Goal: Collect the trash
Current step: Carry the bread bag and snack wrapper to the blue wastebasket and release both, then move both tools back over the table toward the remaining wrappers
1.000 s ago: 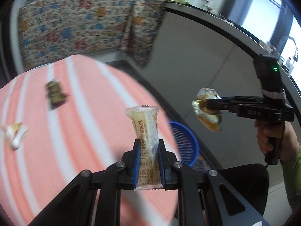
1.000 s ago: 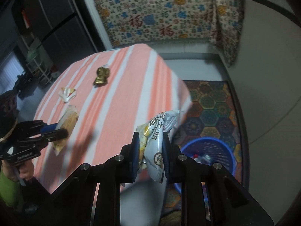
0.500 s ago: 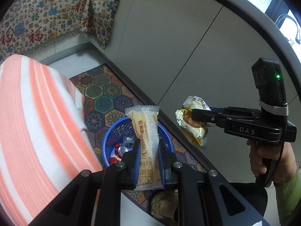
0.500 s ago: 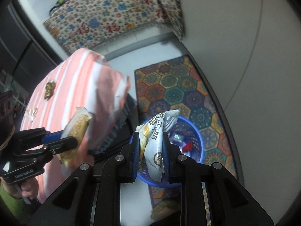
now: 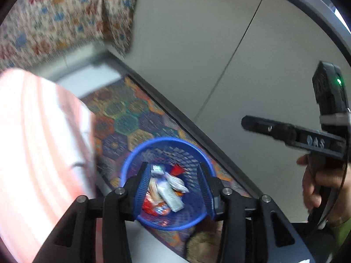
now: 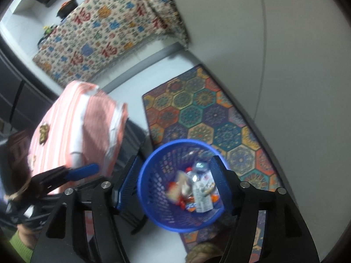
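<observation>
My left gripper [image 5: 174,186] hangs over the blue mesh basket [image 5: 166,140] on the floor; its jaws are opening and nothing is between them. Several snack wrappers [image 5: 169,191] lie in the bottom of the basket. My right gripper [image 6: 175,180] is also above the basket [image 6: 182,142], its jaws opening wide and empty, with the wrappers [image 6: 198,189] below it. In the left wrist view the right gripper [image 5: 246,123] comes in from the right, held by a hand [image 5: 318,182]. The left gripper's blue pad [image 6: 83,172] shows at the left of the right wrist view.
The table with the orange striped cloth [image 6: 72,120] stands just left of the basket, a gold wrapper [image 6: 43,132] still lying on it. A hexagon-patterned rug [image 6: 197,109] lies under the basket. Grey cabinet fronts [image 5: 219,54] run along the right. A furry slipper [image 5: 204,246] sits near the basket.
Both grippers swung from above the table down to over the basket. Each has opened and let go of its snack wrapper, and both wrappers have dropped into the basket.
</observation>
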### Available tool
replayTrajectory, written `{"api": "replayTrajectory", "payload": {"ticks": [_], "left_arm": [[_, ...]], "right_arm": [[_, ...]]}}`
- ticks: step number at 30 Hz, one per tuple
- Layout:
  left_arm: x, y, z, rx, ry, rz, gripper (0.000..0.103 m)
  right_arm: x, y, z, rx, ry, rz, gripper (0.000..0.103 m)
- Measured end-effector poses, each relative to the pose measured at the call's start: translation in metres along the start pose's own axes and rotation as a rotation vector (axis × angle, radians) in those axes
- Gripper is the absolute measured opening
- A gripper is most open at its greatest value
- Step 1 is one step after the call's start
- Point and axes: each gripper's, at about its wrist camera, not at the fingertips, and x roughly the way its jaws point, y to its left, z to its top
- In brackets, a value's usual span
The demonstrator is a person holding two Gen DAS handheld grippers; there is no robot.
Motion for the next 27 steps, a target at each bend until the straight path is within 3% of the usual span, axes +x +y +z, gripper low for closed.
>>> {"api": "replayTrajectory", "payload": {"ticks": [4, 9, 12, 16, 20, 27], "left_arm": [[-0.047, 0.001, -0.014, 0.017, -0.091, 0.027, 0.045], [-0.117, 0.026, -0.045, -0.012, -0.211, 0.101, 0.046], [-0.15, 0.052, -0.072, -0.068, -0.212, 0.15, 0.056], [-0.182, 0.103, -0.114, -0.157, -0.181, 0.31, 0.056], [-0.212, 0.153, -0.154, -0.259, -0.15, 0.466, 0.056], [-0.246, 0.231, -0.205, -0.439, -0.131, 0.603, 0.056]], "right_arm": [[-0.015, 0.01, 0.003, -0.045, -0.104, -0.096, 0.098], [-0.025, 0.044, 0.0, -0.177, -0.181, -0.182, 0.099], [-0.028, 0.075, -0.003, -0.263, -0.209, -0.182, 0.099], [-0.026, 0.141, -0.021, -0.364, -0.207, -0.093, 0.1], [-0.007, 0.219, -0.049, -0.467, -0.14, 0.042, 0.1], [0.045, 0.349, -0.106, -0.674, -0.035, 0.174, 0.1]]}}
